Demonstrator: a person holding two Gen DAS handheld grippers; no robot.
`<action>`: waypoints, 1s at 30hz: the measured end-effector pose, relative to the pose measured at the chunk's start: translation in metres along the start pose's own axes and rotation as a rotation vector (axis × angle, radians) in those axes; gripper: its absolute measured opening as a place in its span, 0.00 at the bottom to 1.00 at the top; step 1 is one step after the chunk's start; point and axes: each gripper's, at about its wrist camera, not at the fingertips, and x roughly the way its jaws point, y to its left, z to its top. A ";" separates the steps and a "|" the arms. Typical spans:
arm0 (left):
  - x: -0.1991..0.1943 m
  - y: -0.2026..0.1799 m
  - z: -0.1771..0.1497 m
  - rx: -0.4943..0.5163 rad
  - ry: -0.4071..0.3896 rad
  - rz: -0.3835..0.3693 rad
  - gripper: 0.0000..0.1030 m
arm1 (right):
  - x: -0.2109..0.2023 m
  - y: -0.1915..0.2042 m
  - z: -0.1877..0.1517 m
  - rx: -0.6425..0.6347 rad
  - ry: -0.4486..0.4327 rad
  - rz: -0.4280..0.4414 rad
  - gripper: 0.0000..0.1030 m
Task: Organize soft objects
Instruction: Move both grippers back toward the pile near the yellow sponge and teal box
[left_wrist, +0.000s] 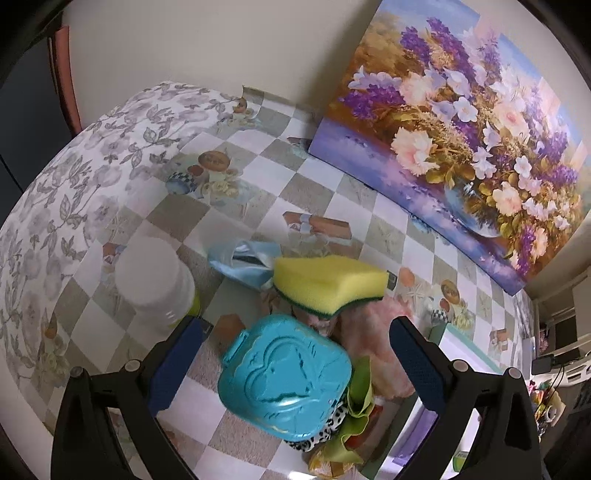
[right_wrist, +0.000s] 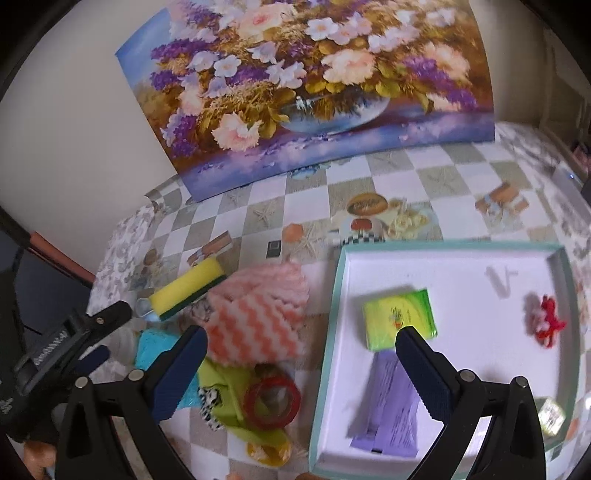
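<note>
My left claw (left_wrist: 295, 354) hangs with jaws spread wide and empty above the pile on the counter (left_wrist: 325, 192); beneath it lie a turquoise heart-embossed case (left_wrist: 284, 380), a yellow sponge (left_wrist: 328, 284) and a pink fleecy cloth (left_wrist: 369, 332). My right claw (right_wrist: 299, 369), likewise spread and empty, straddles the edge of the white tray (right_wrist: 461, 266), which already holds a green packet (right_wrist: 399, 317) and a lilac packet (right_wrist: 391, 410). The pink chevron cloth (right_wrist: 258, 310) rests just beside the tray. Step in hand, as I judge it: selecting the next soft item. The next move calls for lowering one claw onto sponge or cloth, avoiding the hard case.
</note>
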 end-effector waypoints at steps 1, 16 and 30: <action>0.000 0.000 0.001 0.002 -0.004 0.000 0.98 | 0.003 0.002 0.001 -0.007 0.008 -0.005 1.00; 0.014 0.013 0.030 0.010 -0.017 0.078 0.98 | 0.041 0.036 0.007 -0.130 0.065 -0.002 1.00; 0.020 -0.020 0.026 0.131 0.003 0.024 0.98 | 0.052 0.054 0.002 -0.186 0.071 0.017 0.94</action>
